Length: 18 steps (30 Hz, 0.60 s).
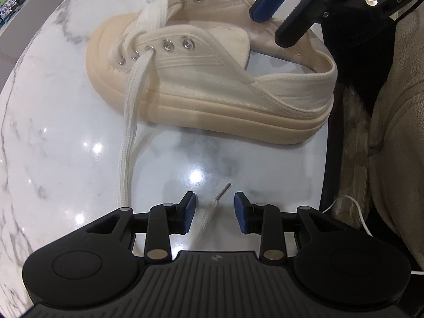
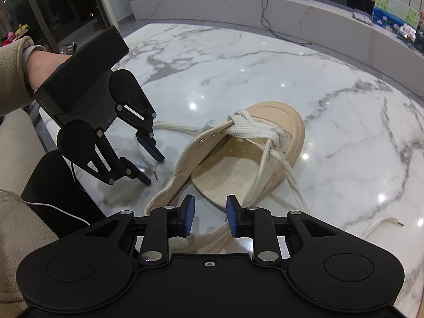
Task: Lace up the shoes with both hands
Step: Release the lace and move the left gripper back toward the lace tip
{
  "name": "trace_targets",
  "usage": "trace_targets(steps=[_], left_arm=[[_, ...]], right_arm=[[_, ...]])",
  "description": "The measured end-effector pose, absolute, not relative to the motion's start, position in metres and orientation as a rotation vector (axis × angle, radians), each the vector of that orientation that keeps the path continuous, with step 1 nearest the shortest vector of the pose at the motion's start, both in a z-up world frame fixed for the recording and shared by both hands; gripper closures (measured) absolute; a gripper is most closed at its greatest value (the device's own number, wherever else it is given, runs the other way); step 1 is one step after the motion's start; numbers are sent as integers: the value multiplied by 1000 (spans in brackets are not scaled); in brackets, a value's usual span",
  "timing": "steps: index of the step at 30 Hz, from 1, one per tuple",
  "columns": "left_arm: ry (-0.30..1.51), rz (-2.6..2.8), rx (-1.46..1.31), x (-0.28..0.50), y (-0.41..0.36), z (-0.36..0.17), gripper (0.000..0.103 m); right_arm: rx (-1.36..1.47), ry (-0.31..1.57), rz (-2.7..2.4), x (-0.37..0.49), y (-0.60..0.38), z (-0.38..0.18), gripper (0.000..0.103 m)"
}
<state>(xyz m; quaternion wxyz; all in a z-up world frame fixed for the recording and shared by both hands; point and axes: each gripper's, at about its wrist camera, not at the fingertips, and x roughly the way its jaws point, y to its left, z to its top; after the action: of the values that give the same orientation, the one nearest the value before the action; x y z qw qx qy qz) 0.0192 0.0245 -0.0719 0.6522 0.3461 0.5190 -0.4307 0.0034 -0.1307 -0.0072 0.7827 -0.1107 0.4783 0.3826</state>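
A cream canvas shoe (image 1: 212, 76) with a beige sole lies on the marble table, partly laced near the toe. It also shows in the right wrist view (image 2: 238, 159). One white lace end (image 1: 212, 209) with a metal tip lies on the table between the open jaws of my left gripper (image 1: 215, 213), untouched. The left gripper also shows in the right wrist view (image 2: 155, 171), low over that lace tip. My right gripper (image 2: 210, 216) is open and empty above the shoe's heel opening; it shows in the left wrist view (image 1: 275, 23). The other lace end (image 2: 384, 224) lies at the right.
The marble table (image 2: 265, 74) stretches beyond the shoe. Its front edge is near the person's beige sleeves and lap (image 1: 392, 132). A thin white cable (image 2: 53, 206) runs at the left. A marble counter (image 2: 291, 8) with small items stands behind.
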Motion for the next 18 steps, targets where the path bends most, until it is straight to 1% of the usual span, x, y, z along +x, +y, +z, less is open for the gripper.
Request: trace_targets(steps=[13,15,17,18], left_arm=[[1154,-950,737,21,30,-72,72],[1154,-938,738,19,29,-71,74],[1154,-936,739,16,27,-70,83],[1155,-934,738,15,26,-70,85]], right_arm=[[-241,1018,813,-2,-133,-4,78],[-243,1017,811,-3,-133,-4,77],[-244,1015,810,-4,-132,-4,77],[-244,1014,809,-4,-132,-3,77]])
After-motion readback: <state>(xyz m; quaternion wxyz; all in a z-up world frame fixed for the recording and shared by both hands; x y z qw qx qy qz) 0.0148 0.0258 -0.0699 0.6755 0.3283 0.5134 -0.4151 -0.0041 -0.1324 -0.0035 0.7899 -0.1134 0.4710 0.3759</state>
